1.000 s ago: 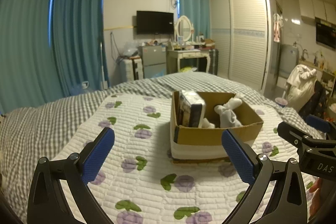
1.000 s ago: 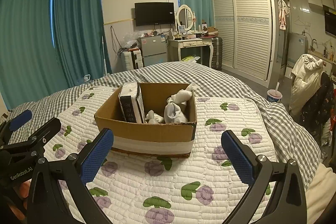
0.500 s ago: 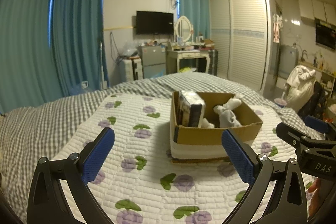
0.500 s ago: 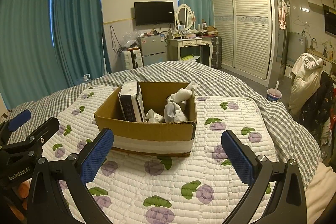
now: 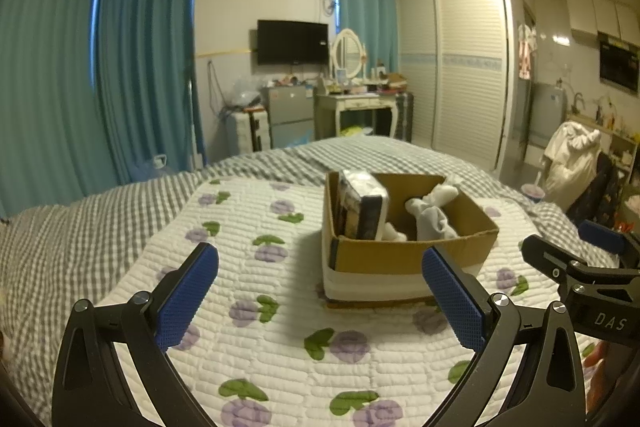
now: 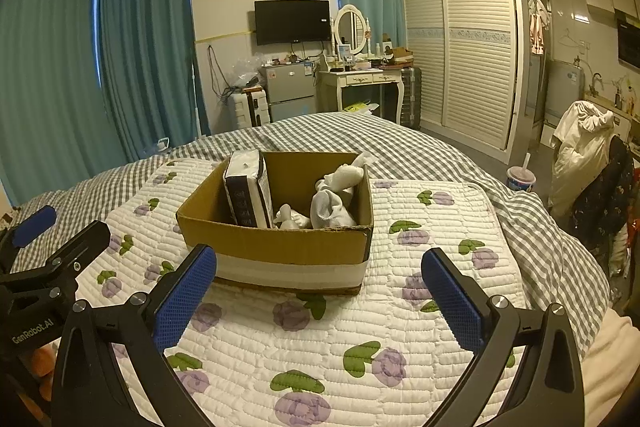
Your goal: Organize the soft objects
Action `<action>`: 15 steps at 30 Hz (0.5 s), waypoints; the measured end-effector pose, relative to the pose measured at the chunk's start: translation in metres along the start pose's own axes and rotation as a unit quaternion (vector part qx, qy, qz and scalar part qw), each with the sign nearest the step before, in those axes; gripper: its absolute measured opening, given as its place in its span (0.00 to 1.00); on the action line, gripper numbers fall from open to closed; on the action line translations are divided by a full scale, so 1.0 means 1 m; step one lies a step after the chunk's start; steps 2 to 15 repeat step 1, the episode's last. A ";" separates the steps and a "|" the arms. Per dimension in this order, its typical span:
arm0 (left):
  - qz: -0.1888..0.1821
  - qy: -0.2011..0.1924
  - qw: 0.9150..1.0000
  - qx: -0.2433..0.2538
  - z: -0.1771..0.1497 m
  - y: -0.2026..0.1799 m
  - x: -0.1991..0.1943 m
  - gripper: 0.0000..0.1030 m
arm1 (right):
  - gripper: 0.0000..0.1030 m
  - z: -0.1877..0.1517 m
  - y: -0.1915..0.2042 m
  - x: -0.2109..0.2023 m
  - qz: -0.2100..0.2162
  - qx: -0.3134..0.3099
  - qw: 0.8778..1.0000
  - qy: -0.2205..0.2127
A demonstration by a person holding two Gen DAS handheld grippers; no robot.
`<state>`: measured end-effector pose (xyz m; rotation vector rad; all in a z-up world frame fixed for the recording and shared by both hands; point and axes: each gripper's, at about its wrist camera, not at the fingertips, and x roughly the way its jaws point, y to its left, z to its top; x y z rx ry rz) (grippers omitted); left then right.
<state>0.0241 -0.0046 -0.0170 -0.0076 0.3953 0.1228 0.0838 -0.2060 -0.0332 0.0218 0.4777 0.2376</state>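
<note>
We see the soft things already gathered in an open cardboard box (image 6: 280,239) that sits on a white quilt (image 6: 320,347) stitched in ridges and printed with purple flowers: a plastic-wrapped tissue pack (image 6: 248,193) stands upright against the box's left wall, and limp white socks (image 6: 334,199) lie crumpled against the right wall (how many, we cannot tell). A white band wraps the base of the box. Under the quilt lies a grey checked bedspread (image 6: 420,155); beyond the bed stand teal curtains (image 6: 140,47), a white dressing table (image 6: 362,77) and a slatted wardrobe (image 6: 472,43). Nothing stands between the tongs and the box. Our left gripper (image 5: 320,289) hovers above the quilt, blue ribbed pads wide apart and empty, the box ahead to its right. Our right gripper (image 6: 318,289) hovers likewise, wide and empty, facing the box.
</note>
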 end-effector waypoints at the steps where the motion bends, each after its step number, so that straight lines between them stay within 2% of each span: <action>1: 0.000 0.000 1.000 0.000 0.000 0.000 0.000 1.00 | 1.00 0.000 0.000 0.000 0.000 0.000 1.000 -0.001; 15: 0.000 0.000 1.000 0.000 0.000 0.000 0.000 1.00 | 1.00 0.000 0.000 0.000 0.000 0.000 1.000 -0.001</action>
